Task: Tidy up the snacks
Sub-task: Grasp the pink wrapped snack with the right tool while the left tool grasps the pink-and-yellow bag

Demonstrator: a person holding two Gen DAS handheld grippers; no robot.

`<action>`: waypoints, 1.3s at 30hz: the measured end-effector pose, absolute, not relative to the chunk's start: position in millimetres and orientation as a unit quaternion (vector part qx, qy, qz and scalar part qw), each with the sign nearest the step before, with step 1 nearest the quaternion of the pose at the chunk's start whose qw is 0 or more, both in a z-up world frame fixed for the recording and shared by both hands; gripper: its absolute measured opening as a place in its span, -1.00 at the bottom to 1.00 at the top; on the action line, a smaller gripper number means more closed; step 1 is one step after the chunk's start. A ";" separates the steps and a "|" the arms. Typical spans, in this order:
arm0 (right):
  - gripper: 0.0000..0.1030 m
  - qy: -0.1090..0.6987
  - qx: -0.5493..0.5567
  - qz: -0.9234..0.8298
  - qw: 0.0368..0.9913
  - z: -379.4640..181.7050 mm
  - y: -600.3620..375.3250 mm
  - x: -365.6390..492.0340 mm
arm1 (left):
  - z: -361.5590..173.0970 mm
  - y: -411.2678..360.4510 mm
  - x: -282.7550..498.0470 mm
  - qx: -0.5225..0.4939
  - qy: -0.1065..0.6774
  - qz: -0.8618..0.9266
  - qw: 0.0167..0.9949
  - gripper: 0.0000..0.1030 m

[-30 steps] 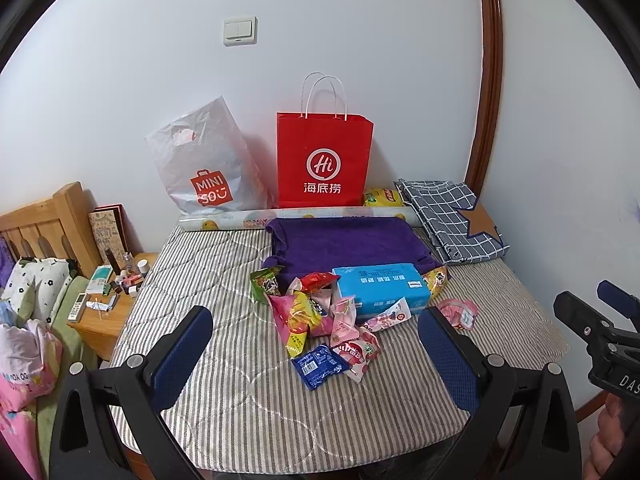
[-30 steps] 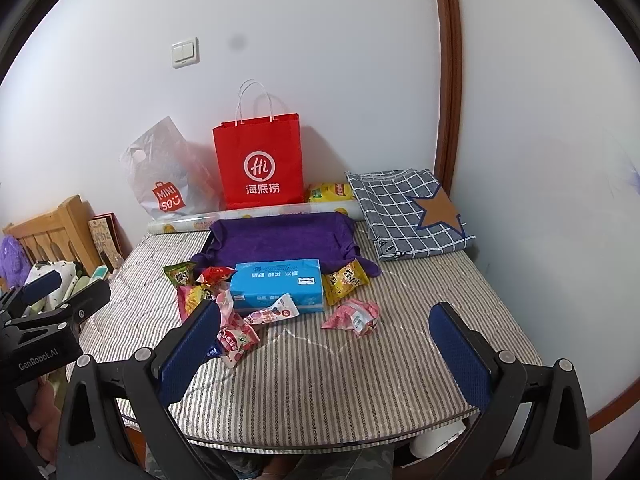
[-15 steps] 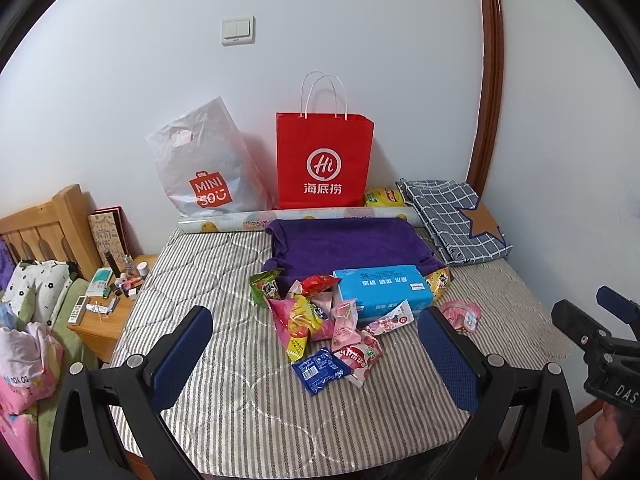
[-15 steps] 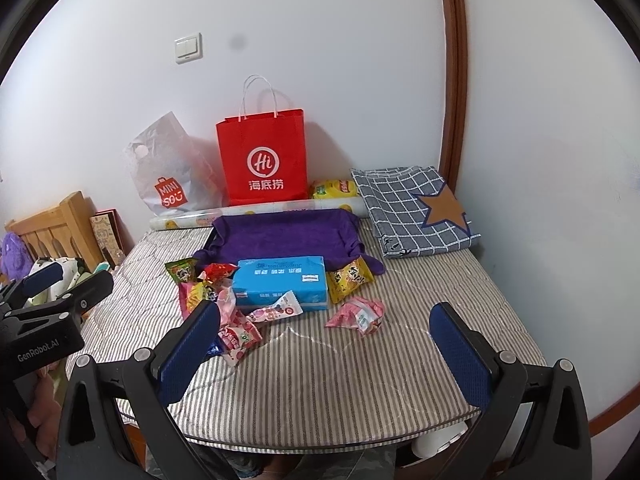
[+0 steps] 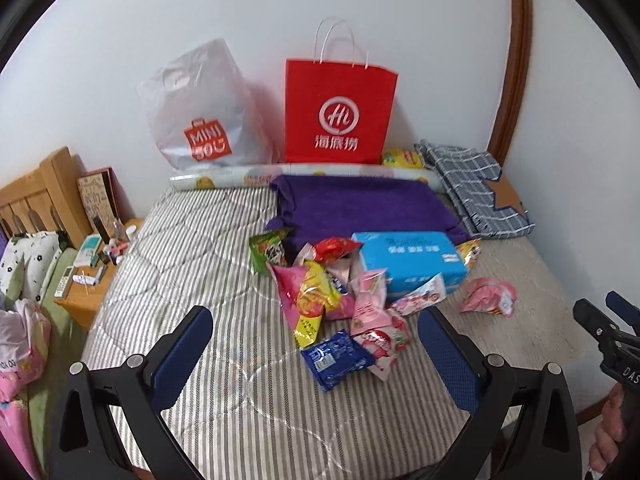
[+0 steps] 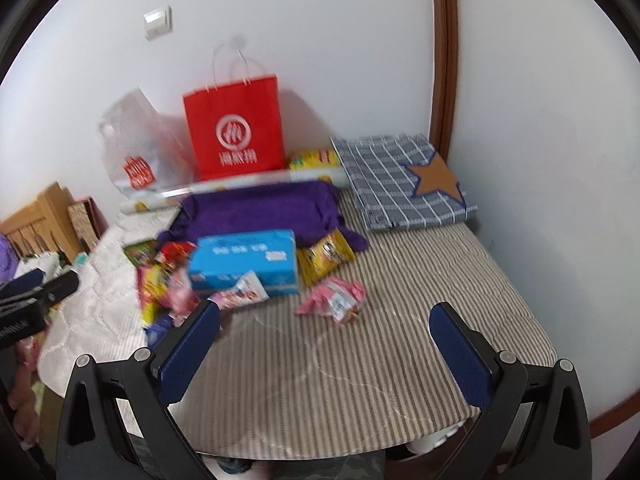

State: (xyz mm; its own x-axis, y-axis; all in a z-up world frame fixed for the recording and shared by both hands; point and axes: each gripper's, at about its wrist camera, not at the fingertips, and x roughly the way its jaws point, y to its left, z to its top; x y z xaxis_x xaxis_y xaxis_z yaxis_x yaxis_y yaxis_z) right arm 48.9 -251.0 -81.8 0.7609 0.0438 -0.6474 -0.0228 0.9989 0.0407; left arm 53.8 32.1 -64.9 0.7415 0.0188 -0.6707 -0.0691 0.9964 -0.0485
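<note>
You are holding both the left gripper (image 5: 316,354) and right gripper (image 6: 324,342) wide and empty — the loose heap of crinkly foil snack packets (image 5: 336,300) is lying just ahead of your left fingers (image 5: 182,354) on the striped quilted mattress (image 5: 192,264). Closing into overlapping packets risks pinching several — or dragging the pile.

red paper bag (image 5: 340,112) and white plastic bag (image 5: 200,112) against the wall

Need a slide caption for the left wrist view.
Open left claw hovers over snack packets beside a blue tissue box.
</note>
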 end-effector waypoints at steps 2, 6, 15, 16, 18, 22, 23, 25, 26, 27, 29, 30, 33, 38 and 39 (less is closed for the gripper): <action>1.00 0.346 0.019 0.022 0.938 -92.9 -254.6 57.0 | -76.7 36.4 64.2 -0.038 0.370 0.025 0.928 1.00; 0.95 0.356 0.037 0.025 0.933 -114.9 -264.4 77.1 | -98.3 48.1 81.4 -0.053 0.391 0.026 0.919 1.00; 0.61 0.370 0.020 0.032 0.928 -147.9 -267.7 128.9 | -133.7 68.6 113.8 -0.068 0.425 0.039 0.902 1.00; 0.61 0.370 0.014 0.035 0.928 -150.0 -265.4 136.0 | -135.0 70.4 116.6 -0.069 0.426 0.041 0.901 1.00; 0.56 0.368 0.002 0.042 0.929 -153.9 -260.4 149.7 | -137.2 74.0 121.9 -0.072 0.430 0.045 0.899 1.00; 0.54 0.378 -0.010 0.052 0.924 -164.7 -253.6 177.7 | -138.4 79.8 128.7 -0.073 0.433 0.050 0.897 1.00; 0.54 0.381 -0.012 0.055 0.923 -167.5 -253.5 183.1 | -138.4 81.0 130.0 -0.072 0.434 0.052 0.897 1.00; 0.54 0.385 -0.012 0.064 0.921 -174.2 -256.3 194.1 | -138.2 82.7 132.1 -0.071 0.434 0.053 0.897 1.00; 0.54 0.388 -0.007 0.071 0.919 -177.2 -258.1 198.4 | -138.4 83.3 133.6 -0.071 0.434 0.053 0.897 1.00; 0.54 0.392 -0.003 0.077 0.917 -180.1 -259.2 201.7 | -138.9 83.6 134.9 -0.071 0.435 0.053 0.896 1.00; 0.54 0.405 0.008 0.096 0.909 -186.1 -260.6 207.9 | -140.8 84.3 137.9 -0.074 0.437 0.051 0.895 1.00; 0.54 0.410 0.010 0.111 0.905 -188.5 -259.8 209.5 | -142.0 84.1 138.9 -0.077 0.438 0.050 0.894 1.00; 0.54 0.410 -0.010 0.135 0.902 -193.6 -252.3 207.9 | -146.5 81.2 142.9 -0.080 0.445 0.043 0.891 1.00; 0.54 0.425 -0.025 0.141 0.894 -203.5 -247.9 196.2 | -149.2 79.1 141.9 -0.077 0.448 0.037 0.890 1.00; 0.54 0.428 -0.025 0.140 0.893 -204.7 -248.9 192.4 | -149.3 79.4 141.3 -0.078 0.448 0.037 0.890 1.00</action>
